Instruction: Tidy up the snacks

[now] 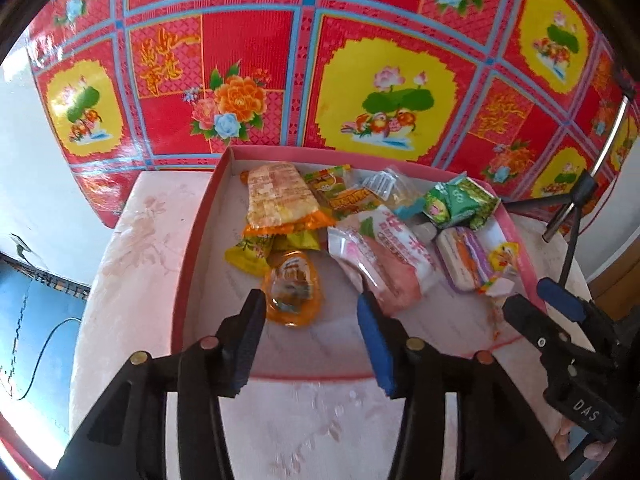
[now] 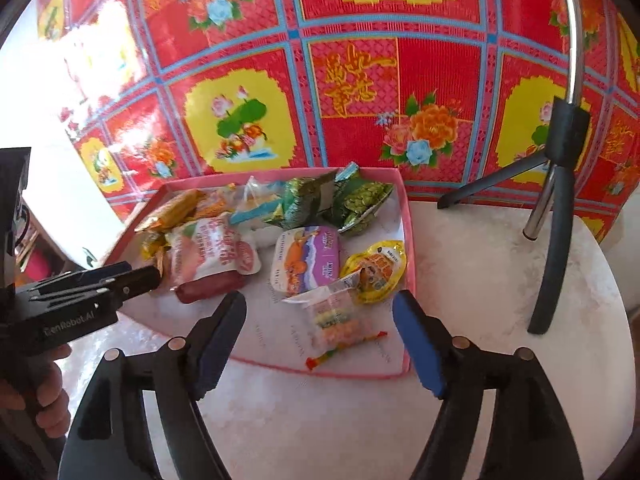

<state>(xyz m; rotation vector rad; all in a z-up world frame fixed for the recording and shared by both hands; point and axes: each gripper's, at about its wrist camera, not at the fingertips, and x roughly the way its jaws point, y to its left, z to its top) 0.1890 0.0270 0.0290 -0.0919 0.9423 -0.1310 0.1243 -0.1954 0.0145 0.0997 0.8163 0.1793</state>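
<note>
Just beyond the open left claw (image 1: 308,304), an orange jelly cup (image 1: 292,294).

- shallow box (image 2: 408,240): pink rim and walls, pale floor
- floor mat (image 1: 256,60): red, blue grid lines, yellow panels with lotus, orange peonies
- jelly cup (image 1: 292,292): orange
- long packet (image 1: 384,260): pink and white
- green packets (image 2: 360,200): foil, scale pattern
- gripper pads (image 2: 420,344): blue on black fingers
- tabletop (image 2: 480,280): pale pink, faint floral print
</note>
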